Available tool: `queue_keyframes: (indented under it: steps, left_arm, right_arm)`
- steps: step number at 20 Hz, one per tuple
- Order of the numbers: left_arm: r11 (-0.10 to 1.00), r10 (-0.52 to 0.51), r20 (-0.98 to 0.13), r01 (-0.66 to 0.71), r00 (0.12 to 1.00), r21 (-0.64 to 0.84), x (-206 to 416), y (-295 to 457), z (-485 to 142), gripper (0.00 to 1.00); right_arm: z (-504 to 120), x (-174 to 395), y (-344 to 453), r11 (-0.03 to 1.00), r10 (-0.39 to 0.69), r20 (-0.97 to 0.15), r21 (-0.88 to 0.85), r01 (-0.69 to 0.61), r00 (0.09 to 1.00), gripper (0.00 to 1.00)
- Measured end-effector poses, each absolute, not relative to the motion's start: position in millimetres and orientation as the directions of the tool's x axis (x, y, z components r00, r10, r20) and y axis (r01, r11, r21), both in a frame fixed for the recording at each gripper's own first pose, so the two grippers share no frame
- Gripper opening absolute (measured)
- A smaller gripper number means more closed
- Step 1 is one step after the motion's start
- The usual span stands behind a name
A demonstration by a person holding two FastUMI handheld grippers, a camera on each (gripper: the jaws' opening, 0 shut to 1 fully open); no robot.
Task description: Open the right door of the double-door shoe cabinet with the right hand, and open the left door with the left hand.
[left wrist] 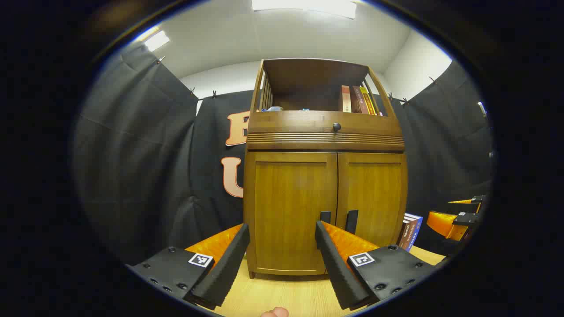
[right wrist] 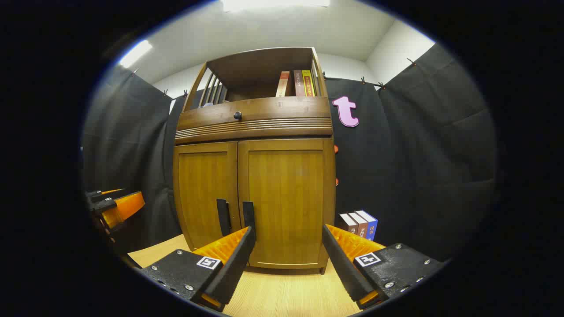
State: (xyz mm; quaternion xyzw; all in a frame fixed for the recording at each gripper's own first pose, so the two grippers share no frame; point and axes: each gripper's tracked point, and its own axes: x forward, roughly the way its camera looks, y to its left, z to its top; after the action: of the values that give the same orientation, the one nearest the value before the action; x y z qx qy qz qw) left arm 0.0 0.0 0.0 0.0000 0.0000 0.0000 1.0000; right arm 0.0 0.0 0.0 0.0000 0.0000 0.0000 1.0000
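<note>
Left gripper view showed the left gripper [left wrist: 282,233] fingers wide before the shut cabinet [left wrist: 326,211]; right gripper [right wrist: 286,240] fingers likewise wide, counter [right wrist: 282,295] between

A light wooden tabletop [right wrist: 282,295] was seen under everything. The shoe cabinet [right wrist: 255,198] was placed directly on it, toward the far edge. A few upright books [right wrist: 360,223] were set just beside the cabinet's right side.
</note>
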Motion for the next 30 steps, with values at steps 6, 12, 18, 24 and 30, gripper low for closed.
queue_keyframes:
  steps: [6, 12, 18, 24, 30]
  left_arm:
    - [1.0, 0.017, -0.001, -0.017, 1.0, -0.013, 0, 8, 0, 0.98]
    - [1.0, 0.029, -0.002, -0.029, 1.0, 0.001, 0, 12, -2, 0.95]
    - [0.999, 0.04, -0.007, -0.04, 0.999, 0.003, -4, 14, -2, 0.99]
    - [0.999, 0.053, -0.001, -0.053, 0.999, 0.008, -8, 15, 0, 0.98]
    - [0.998, 0.061, 0.01, -0.061, 0.998, 0.012, -13, 20, 6, 0.99]
  right_arm:
    - [3, 1, 7, 1.0, 0.019, 0.005, 0.007, -0.019, 1.0, 0.95]
    - [1, 0, 8, 1.0, 0.017, -0.008, 0.005, -0.017, 1.0, 0.95]
    - [3, -5, 3, 1.0, 0.008, -0.003, 0.009, -0.008, 1.0, 0.95]
    - [8, -8, 1, 1.0, 0.0, 0.006, -0.011, 0.0, 1.0, 0.95]
    - [6, -5, 10, 1.0, 0.024, 0.0, -0.007, -0.024, 1.0, 0.95]
